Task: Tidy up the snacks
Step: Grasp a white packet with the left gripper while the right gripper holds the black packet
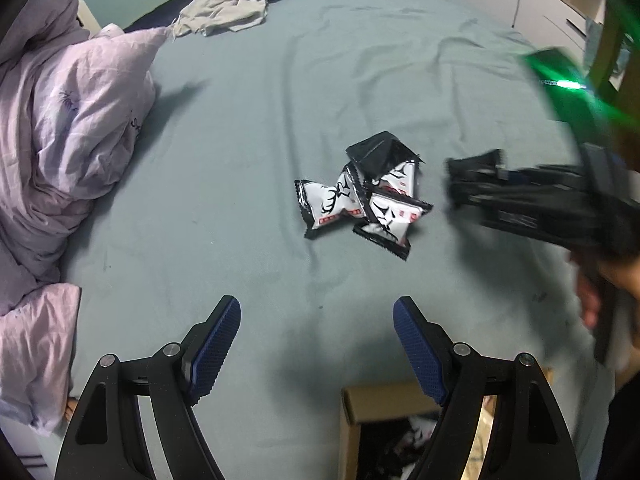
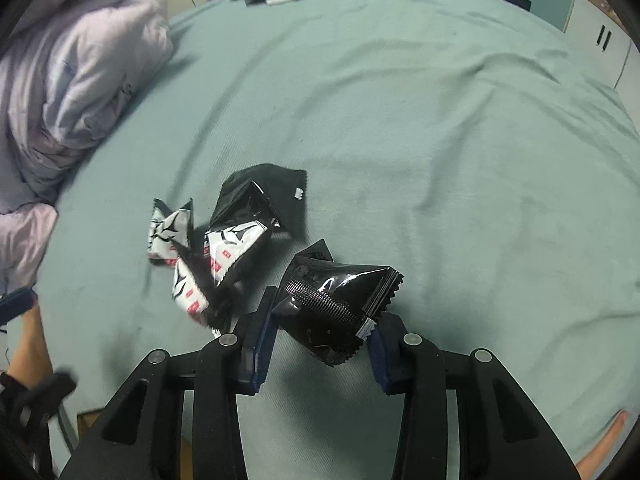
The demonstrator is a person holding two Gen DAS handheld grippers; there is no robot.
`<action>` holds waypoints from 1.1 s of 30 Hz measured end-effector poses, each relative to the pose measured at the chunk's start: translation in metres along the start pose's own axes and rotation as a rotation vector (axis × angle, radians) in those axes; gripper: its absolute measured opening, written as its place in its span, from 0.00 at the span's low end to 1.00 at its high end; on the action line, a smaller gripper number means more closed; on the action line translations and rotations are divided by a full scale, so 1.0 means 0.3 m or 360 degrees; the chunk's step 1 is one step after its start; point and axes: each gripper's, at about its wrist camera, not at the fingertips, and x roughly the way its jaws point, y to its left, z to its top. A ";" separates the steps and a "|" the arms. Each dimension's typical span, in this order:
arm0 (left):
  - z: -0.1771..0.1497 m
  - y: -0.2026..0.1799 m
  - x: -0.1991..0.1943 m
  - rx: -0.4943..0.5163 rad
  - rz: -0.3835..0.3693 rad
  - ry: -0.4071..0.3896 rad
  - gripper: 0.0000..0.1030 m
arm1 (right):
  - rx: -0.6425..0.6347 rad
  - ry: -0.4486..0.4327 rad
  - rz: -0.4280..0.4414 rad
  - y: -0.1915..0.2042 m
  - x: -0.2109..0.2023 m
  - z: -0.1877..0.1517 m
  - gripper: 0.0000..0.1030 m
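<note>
At the near edge of the bed (image 1: 248,128), just below my left claw (image 1: 316,344), sits an open cardboard box (image 1: 360,404) with packets already inside. My right claw (image 2: 320,320) is pinching a black snack packet (image 2: 336,300), its long axis lying crosswise between the pads. The left claw is spread and holds nothing. The remaining snack pile (image 1: 364,200) lies mid-bed, ahead of the left claw and just beside the right one. I judge the box lies back and leftward of the held packet.
</note>
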 end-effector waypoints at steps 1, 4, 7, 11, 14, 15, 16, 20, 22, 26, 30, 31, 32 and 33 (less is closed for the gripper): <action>0.014 -0.006 0.019 -0.0005 -0.0006 0.0023 0.77 | 0.0016 -0.0013 0.0017 -0.019 -0.034 -0.010 0.37; 0.050 -0.041 0.075 0.0014 -0.0026 0.0095 0.77 | 0.0067 -0.0041 0.0084 -0.054 -0.099 -0.052 0.37; 0.088 -0.093 0.121 0.0076 0.0021 0.0114 0.77 | 0.0097 -0.0062 0.0122 -0.091 -0.168 -0.102 0.37; 0.145 -0.158 0.195 0.0140 0.0054 0.0132 0.77 | 0.0157 -0.0057 0.0168 -0.153 -0.244 -0.156 0.37; 0.179 -0.186 0.263 0.0137 0.0023 0.0196 0.70 | 0.0148 -0.0045 0.0148 -0.174 -0.272 -0.186 0.37; 0.185 -0.193 0.284 0.0137 0.0031 0.0206 0.59 | 0.0140 -0.0034 0.0135 -0.180 -0.270 -0.197 0.37; 0.187 -0.199 0.302 0.0144 0.0031 0.0217 0.38 | 0.0142 -0.0023 0.0133 -0.182 -0.286 -0.204 0.37; 0.184 -0.208 0.309 0.0155 -0.0025 0.0202 0.28 | 0.0157 0.0004 0.0111 -0.196 -0.294 -0.216 0.37; 0.170 -0.200 0.269 0.0165 -0.0067 0.0181 0.26 | 0.0143 0.0002 0.0086 -0.192 -0.309 -0.223 0.37; 0.095 -0.156 0.126 0.0175 -0.0072 0.0087 0.26 | 0.0133 -0.0005 0.0035 -0.170 -0.348 -0.232 0.37; -0.032 -0.110 -0.042 0.0250 -0.0059 -0.0008 0.25 | 0.0110 0.0022 -0.0024 -0.114 -0.390 -0.247 0.37; -0.059 -0.106 -0.067 0.0272 -0.0054 -0.0016 0.25 | 0.0091 0.0024 -0.0037 -0.096 -0.400 -0.248 0.37; -0.104 -0.098 -0.112 0.0315 -0.0052 -0.0028 0.25 | 0.0066 0.0022 -0.0050 -0.069 -0.419 -0.249 0.37; -0.117 -0.097 -0.139 0.0344 -0.0051 -0.0037 0.25 | 0.0048 0.0022 -0.0045 -0.043 -0.445 -0.248 0.37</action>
